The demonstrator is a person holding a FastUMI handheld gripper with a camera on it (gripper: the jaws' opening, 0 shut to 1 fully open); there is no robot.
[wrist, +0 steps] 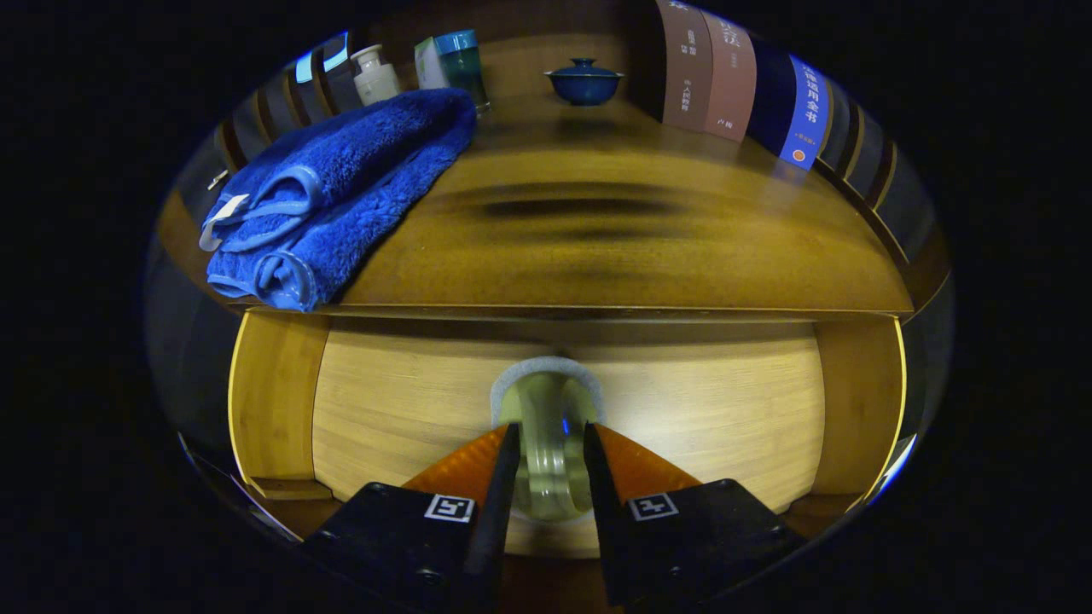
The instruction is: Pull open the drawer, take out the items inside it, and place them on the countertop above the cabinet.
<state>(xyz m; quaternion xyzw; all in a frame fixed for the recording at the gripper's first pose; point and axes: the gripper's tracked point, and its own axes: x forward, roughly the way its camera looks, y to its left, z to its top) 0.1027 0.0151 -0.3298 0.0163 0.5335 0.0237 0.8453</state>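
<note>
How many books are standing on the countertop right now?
At least 3 books: two brownish ones beside the blue lidded bowl, then a blue one; more dark spines beyond it are hard to tell apart. The gripper fingers flank the drawer knob.

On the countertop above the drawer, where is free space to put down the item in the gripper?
The gripper is shut on a translucent roll. The countertop is bare in the middle, between the folded blue towel and the books, in front of the lidded blue bowl. The bottles crowd the corner behind the towel.
</note>
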